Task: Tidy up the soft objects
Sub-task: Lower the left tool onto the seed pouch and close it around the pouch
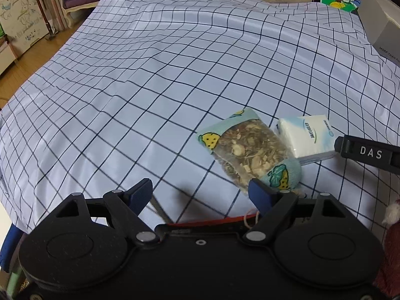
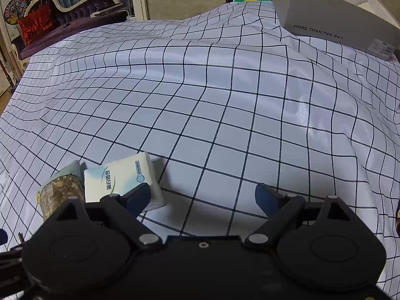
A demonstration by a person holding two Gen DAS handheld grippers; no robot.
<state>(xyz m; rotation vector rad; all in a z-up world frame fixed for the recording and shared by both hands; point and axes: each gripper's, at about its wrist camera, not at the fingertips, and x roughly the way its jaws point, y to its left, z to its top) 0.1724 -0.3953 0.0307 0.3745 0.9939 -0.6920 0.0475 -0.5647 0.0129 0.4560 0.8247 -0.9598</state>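
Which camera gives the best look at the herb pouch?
The left wrist view: the herb pouch lies almost whole on the checked cloth, beside the tissue pack. The right wrist view shows only one end of it.

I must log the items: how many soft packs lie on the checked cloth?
2. The herb pouch lies near the left gripper; the tissue pack lies beside it, by the right gripper. Others may be hidden below the grippers.
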